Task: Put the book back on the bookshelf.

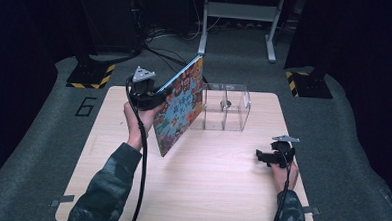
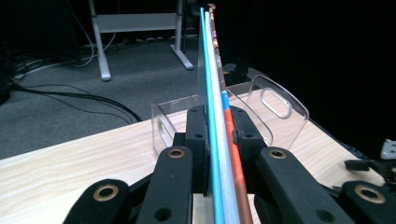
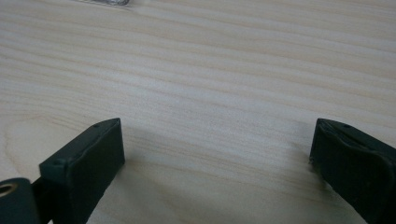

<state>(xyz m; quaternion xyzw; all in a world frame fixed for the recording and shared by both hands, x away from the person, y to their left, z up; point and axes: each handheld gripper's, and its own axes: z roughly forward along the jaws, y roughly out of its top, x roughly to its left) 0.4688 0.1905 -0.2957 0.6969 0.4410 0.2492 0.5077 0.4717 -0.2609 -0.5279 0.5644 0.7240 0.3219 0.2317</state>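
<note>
A thin, colourful picture book (image 1: 180, 107) hangs tilted above the table's left half, its far corner raised toward the back. My left gripper (image 1: 157, 97) is shut on the book's left edge; in the left gripper view the book (image 2: 215, 93) runs edge-on between the two jaws of that gripper (image 2: 218, 122). A clear plastic box (image 1: 226, 106) with handle cut-outs stands just right of the book at the table's back, with a small dark object inside. My right gripper (image 1: 262, 156) rests low at the right of the table, open, with bare wood between its jaws (image 3: 217, 140).
The light wooden table (image 1: 205, 191) has bare surface in its middle and front. The clear box (image 2: 261, 109) lies just beyond the book in the left gripper view. Grey carpet, cables and a metal frame (image 1: 238, 15) lie behind the table.
</note>
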